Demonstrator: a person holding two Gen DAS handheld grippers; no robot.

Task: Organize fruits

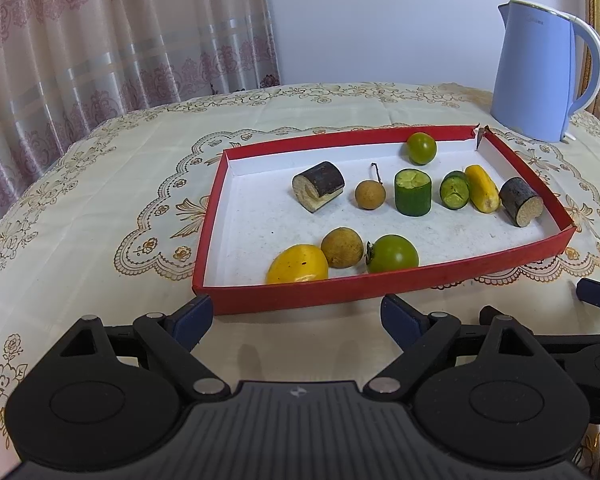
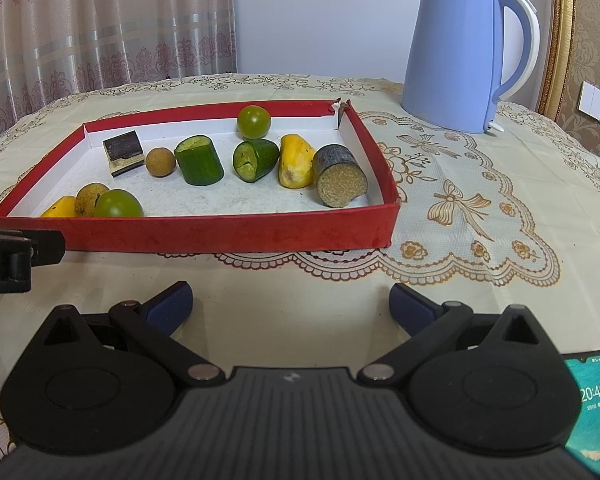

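**Ten pieces in the red tray, both tools wide and empty**

Left wrist view: the red tray (image 1: 384, 290) sits on the cloth-covered surface (image 1: 100, 184) and holds ten pieces. Two green tomatoes, one at the far wall (image 1: 421, 147) and one near the front wall (image 1: 393, 255). Two brown longans, a small one with a stem (image 1: 370, 195) and a larger one (image 1: 342, 247) touching a yellow tomato (image 1: 297, 264) at front left. Two cucumber chunks: one upright, cut face up (image 1: 413, 193); one tilted, cut face toward the camera (image 1: 455, 190). A yellow piece (image 1: 482, 188) lies just beside it, long axis running front to back. Two dark sugarcane stubs lie on their sides, one left (image 1: 318, 186), one at the right wall (image 1: 521, 201). A blue kettle (image 1: 540, 72) stands beyond the tray's far right corner. The left tool (image 1: 296, 316) hangs before the front wall, jaws wide apart, holding nothing.

Right wrist view: the same ten pieces. The right sugarcane stub (image 2: 340, 176) points its cut end at the camera. The tray's front wall (image 2: 228, 232) half hides the front three. The right tool (image 2: 290, 306) is spread wide and empty. A phone (image 2: 592, 404) shows at the lower right edge.
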